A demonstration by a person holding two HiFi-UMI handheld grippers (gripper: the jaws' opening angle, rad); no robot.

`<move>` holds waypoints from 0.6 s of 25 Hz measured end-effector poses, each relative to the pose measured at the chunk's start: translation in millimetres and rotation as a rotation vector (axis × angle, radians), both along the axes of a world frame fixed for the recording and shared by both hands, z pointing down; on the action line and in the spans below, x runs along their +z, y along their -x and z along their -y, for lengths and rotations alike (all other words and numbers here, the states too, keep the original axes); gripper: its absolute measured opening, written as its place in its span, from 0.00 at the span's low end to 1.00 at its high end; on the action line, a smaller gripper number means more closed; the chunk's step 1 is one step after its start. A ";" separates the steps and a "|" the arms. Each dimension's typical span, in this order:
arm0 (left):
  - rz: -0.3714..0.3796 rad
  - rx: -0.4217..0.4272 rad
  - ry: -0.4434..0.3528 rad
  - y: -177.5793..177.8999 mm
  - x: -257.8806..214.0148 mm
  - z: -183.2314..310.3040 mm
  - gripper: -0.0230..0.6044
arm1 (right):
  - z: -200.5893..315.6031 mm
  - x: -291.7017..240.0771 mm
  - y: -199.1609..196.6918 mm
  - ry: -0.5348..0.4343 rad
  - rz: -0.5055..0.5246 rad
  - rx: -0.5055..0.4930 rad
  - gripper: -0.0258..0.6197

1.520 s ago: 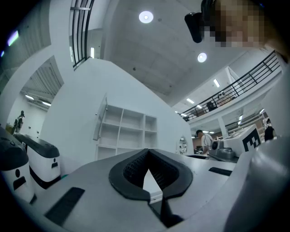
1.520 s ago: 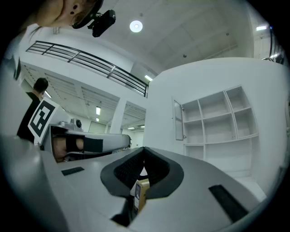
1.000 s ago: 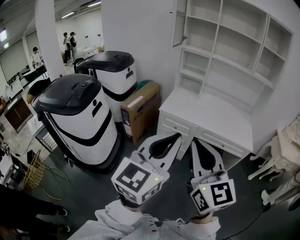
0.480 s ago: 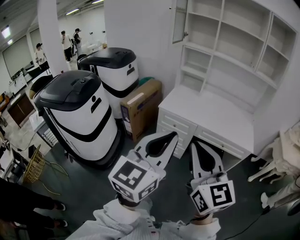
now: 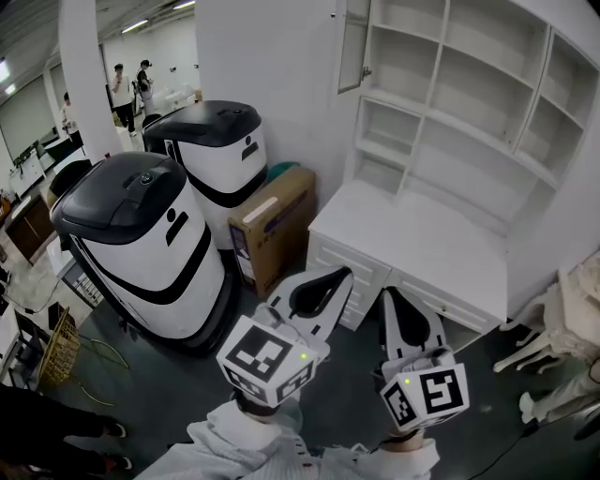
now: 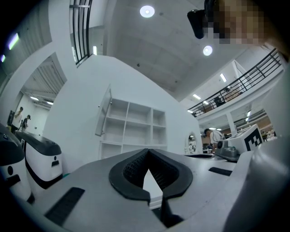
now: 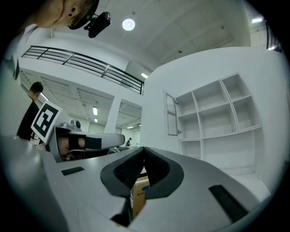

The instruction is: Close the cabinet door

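Cabinet door (image 5: 353, 45) stands swung open well ahead of and above your left gripper (image 5: 348, 273) and right gripper (image 5: 387, 292), both with jaws pressed together, holding nothing.

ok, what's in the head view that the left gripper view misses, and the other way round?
Head view only: the cardboard box on the floor. Left gripper view only: ceiling lights and a balcony railing. Both: the white shelf unit with its cabinet door open, the white-and-black machines, and the left gripper, jaws shut and empty.
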State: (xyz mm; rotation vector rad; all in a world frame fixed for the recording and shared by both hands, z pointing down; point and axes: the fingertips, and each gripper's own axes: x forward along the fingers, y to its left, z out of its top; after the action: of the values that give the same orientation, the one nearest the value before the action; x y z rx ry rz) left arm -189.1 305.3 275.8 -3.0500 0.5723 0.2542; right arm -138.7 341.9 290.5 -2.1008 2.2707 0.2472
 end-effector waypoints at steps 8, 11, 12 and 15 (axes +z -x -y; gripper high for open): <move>0.006 0.019 -0.018 -26.0 -11.2 88.6 0.05 | 92.9 -7.8 -19.8 -0.002 -0.003 0.007 0.06; 0.010 0.026 -0.020 -30.1 -10.9 122.5 0.05 | 127.3 -7.7 -24.3 -0.002 0.000 0.013 0.06; 0.010 0.028 -0.020 -31.3 -10.6 133.7 0.05 | 138.2 -7.6 -25.9 -0.002 0.000 0.017 0.06; 0.014 0.041 -0.024 -35.2 -8.2 164.5 0.05 | 169.2 -4.6 -29.2 0.000 0.000 0.025 0.06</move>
State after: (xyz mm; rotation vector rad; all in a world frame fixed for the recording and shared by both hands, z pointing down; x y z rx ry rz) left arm -153.9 140.7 267.7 -3.0404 0.5034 0.2394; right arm -109.5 172.7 285.9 -2.1300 2.2460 0.2471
